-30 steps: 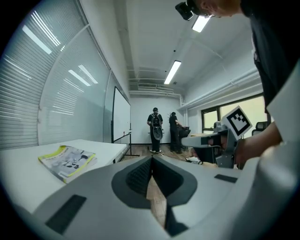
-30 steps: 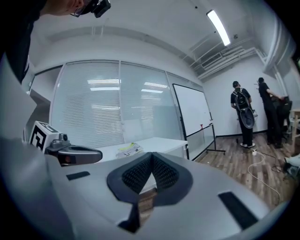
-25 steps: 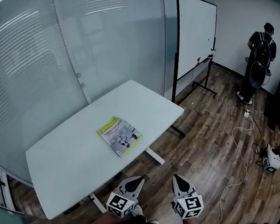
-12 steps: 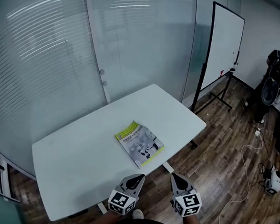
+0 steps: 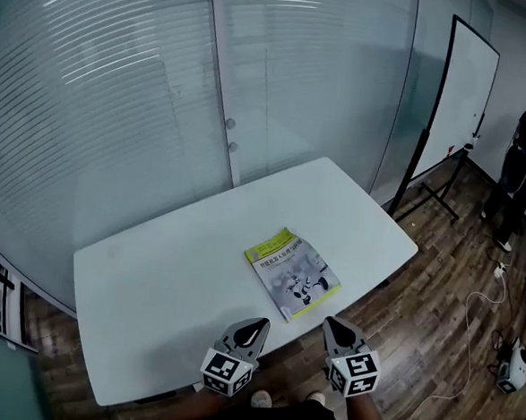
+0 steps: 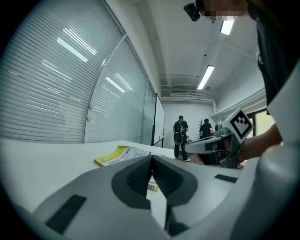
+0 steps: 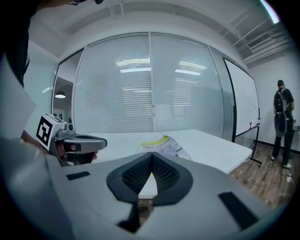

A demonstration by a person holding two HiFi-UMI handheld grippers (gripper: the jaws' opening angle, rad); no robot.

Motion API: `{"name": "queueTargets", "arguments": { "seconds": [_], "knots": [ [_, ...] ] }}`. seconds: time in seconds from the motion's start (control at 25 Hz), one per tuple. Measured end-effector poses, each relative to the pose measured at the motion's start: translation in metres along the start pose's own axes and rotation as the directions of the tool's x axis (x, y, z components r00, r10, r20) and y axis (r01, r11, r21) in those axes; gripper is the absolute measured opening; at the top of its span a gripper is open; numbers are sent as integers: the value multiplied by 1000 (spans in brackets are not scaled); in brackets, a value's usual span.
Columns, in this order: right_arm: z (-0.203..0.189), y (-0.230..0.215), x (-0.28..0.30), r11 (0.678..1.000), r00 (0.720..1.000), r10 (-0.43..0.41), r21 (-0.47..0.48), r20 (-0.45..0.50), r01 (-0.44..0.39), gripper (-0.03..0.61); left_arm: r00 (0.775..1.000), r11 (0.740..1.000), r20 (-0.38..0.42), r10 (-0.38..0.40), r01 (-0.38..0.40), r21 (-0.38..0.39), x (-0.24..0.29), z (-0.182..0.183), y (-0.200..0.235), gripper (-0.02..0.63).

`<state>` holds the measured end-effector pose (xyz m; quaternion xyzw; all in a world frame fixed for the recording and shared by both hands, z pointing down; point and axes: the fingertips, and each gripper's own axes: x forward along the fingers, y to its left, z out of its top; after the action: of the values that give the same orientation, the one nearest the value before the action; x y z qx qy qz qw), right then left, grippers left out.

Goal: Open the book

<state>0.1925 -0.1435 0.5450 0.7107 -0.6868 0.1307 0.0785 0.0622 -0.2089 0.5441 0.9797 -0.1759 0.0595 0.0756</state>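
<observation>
- The closed book (image 5: 293, 274) lies flat on the white table (image 5: 150, 278), close to its near edge.
- The left gripper (image 5: 257, 325) and the right gripper (image 5: 330, 325) hover just short of that edge, jaws together, empty.

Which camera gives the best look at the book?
The head view: the book lies closed on the table, its whole cover seen from above. Both gripper views catch it low and nearly edge-on, as a thin strip beyond their shut fingers.
</observation>
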Motion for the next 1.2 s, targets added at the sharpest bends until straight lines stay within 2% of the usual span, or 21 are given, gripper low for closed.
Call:
{"name": "queueTargets", "arguments": {
  "seconds": [0.2,0.4,0.6,0.76,0.88,1.0,1.2],
  "knots": [
    [-7,-7,43,998,997,59,-19,-53,-60,5,996,997,-33,80,-80,-5,4,-6,26,14],
    [-9,-15,68,989,987,136,-45,-89,-140,5,981,982,-50,186,-186,-8,9,-8,40,14],
    [-5,-42,94,979,978,171,-88,-122,-182,5,967,969,-69,246,-247,-2,27,-11,44,14],
    [-10,-66,124,980,973,157,-98,-171,-175,5,953,957,-97,286,-289,-18,43,-15,50,14],
    [-19,-80,138,977,959,159,-103,-232,-187,5,944,951,-114,310,-308,33,48,-15,45,14],
    [-24,-85,152,970,943,176,-113,-281,-215,6,918,924,-130,376,-361,121,47,-14,53,14],
    [-31,-99,166,962,921,201,-111,-334,-250,6,891,898,-121,437,-424,120,49,-1,51,14]
  ]
}}
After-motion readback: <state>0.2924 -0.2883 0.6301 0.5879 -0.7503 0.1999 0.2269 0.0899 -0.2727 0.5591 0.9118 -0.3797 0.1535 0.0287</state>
